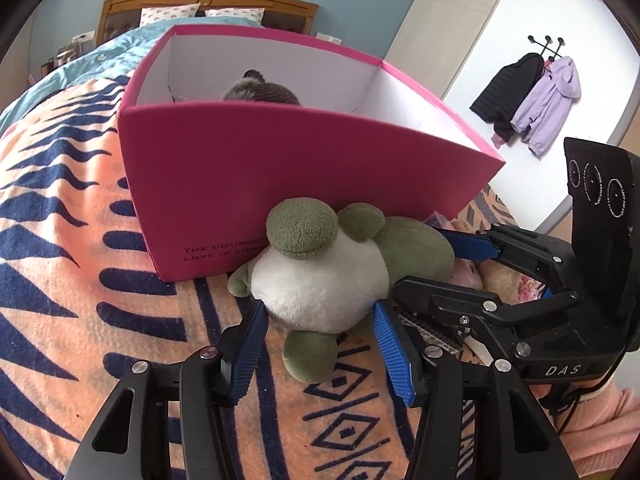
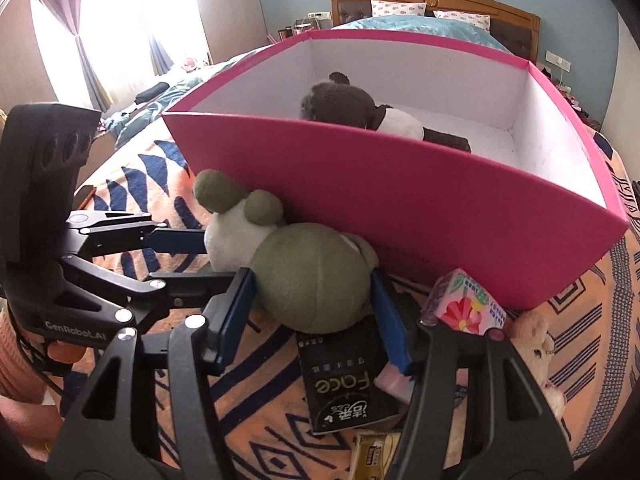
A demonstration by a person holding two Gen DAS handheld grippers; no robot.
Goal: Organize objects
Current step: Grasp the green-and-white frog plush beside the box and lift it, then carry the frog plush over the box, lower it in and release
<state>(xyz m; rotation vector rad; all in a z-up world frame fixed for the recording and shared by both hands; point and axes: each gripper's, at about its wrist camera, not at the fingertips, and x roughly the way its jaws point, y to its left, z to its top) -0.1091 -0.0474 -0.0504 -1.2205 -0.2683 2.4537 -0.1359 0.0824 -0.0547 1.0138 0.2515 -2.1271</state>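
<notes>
Two grippers bracket one plush frog (image 1: 320, 276), which lies on its back on the patterned blanket (image 1: 80, 280), touching the near wall of the pink box (image 1: 280, 168). The left gripper (image 1: 320, 344) straddles the white belly, its blue pads touching the plush; whether they truly press is hard to tell. To the right, the right gripper (image 2: 312, 308) hugs the green head the same way. For a good lift, I judge both should close evenly, rise together above the box rim, then release inside beside the brown plush bear (image 2: 348, 108). The frog looks soft and squashy: olive limbs, white tummy, round green head. A black packet (image 2: 344, 384) and pink carton (image 2: 464, 304) lie rightmost.
</notes>
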